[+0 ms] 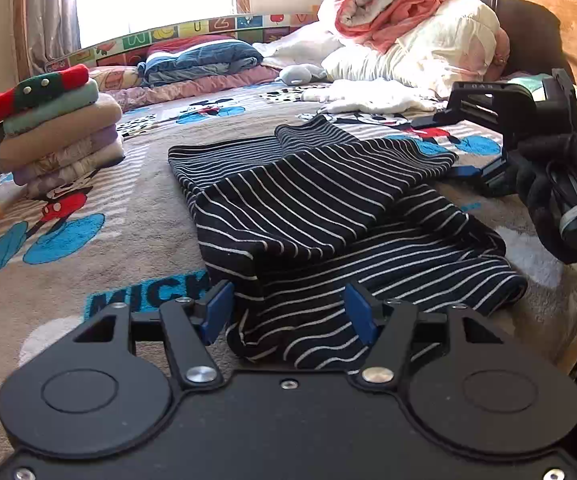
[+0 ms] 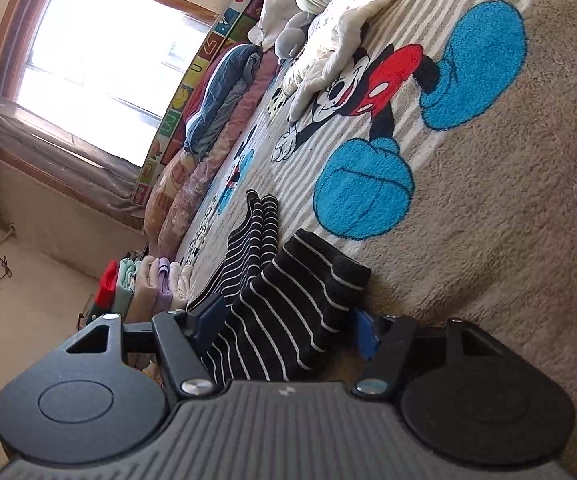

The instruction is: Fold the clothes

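In the left wrist view, one striped top [image 1: 312,216] lies partly folded on the bed [image 1: 88,280], its near hem between the spread blue pads [image 1: 218,312] of the left gripper [image 1: 290,312], which grips nothing; a stack [image 1: 56,132] of about six folded clothes stands far left, and a gloved hand [image 1: 560,188] holds the right gripper [image 1: 484,168] at the top's right edge. In the right wrist view, that gripper's jaws stand released around a striped fold of the top, one pad [image 2: 366,334] clear of the cloth, with one white garment [image 2: 348,36] lying farther off.
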Motion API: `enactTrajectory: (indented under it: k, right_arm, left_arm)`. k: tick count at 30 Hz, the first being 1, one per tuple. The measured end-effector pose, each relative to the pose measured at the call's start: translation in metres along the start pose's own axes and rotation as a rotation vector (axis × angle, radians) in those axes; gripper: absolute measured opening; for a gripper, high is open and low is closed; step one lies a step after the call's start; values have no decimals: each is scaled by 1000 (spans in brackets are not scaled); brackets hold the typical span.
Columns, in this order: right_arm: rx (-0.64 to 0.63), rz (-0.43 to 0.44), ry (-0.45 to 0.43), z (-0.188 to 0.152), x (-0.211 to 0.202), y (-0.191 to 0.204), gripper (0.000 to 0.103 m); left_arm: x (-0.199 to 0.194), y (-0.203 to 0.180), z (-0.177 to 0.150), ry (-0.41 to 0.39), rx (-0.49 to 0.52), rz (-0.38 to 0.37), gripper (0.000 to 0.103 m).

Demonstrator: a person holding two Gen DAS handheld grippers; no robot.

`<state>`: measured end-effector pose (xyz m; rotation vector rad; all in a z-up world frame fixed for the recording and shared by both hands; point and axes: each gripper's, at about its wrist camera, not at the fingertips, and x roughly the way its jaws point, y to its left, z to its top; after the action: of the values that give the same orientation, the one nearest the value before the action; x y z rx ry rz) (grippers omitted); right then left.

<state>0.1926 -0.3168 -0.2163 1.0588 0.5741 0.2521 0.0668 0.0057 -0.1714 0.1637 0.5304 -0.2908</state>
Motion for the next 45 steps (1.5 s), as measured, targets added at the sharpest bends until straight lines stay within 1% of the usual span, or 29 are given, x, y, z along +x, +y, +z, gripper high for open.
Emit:
enactTrajectory:
  k: [3, 5, 8, 9, 12, 13, 15, 17, 20, 22, 24, 28, 33, 35, 38, 42, 45]
  right_arm:
    - [11, 20, 9, 0, -2, -2, 68]
    - [67, 45, 3, 0, -7, -6, 69]
    - [157, 82, -6, -3, -15, -13, 73]
    - [164, 77, 4, -4, -15, -12, 74]
    - [100, -8, 82, -5, -5, 3, 72]
    - [84, -31, 99, -5, -2, 7, 74]
    - [89, -42, 85, -4, 1, 9, 74]
    - [95, -38, 52, -3, 2, 6, 70]
    - [93, -30, 9, -3, 2, -2, 52]
    - [98, -21, 2, -3, 2, -11, 29]
    - [113, 1, 1, -2, 1, -17, 21]
    - [81, 42, -27, -1, -8, -15, 9]
    - [76, 62, -71, -1, -20, -20, 8]
    - [75, 70, -89, -1, -25, -22, 7]
    - [72, 82, -116, -1, -33, -25, 7]
    - [57, 134, -105, 1, -31, -20, 7]
    - [43, 178, -92, 4, -28, -16, 7]
  left_arm:
    - [-3, 5, 3, -34, -29, 6, 60]
    - [-5, 8, 5, -56, -48, 11, 61]
    - [-2, 14, 4, -50, -75, 21, 61]
    - [0, 17, 3, -46, -87, 20, 61]
    - [2, 21, 3, -43, -114, 22, 61]
    - [2, 21, 3, -43, -117, 19, 61]
    - [1, 20, 2, -46, -111, 16, 61]
    - [1, 18, 2, -48, -101, 13, 62]
    - [0, 14, 1, -55, -78, 3, 62]
    - [1, 10, 1, -59, -63, -8, 62]
    - [2, 7, 1, -62, -48, -19, 62]
    - [8, 2, 0, -53, -34, -29, 62]
    - [19, -3, -6, 5, -13, -58, 67]
    - [19, -6, -7, 4, 0, -54, 68]
    - [16, -3, -6, -5, -12, -65, 68]
    - [7, 2, -3, -49, -45, -74, 68]
    - [14, 0, -6, -19, -41, -75, 68]
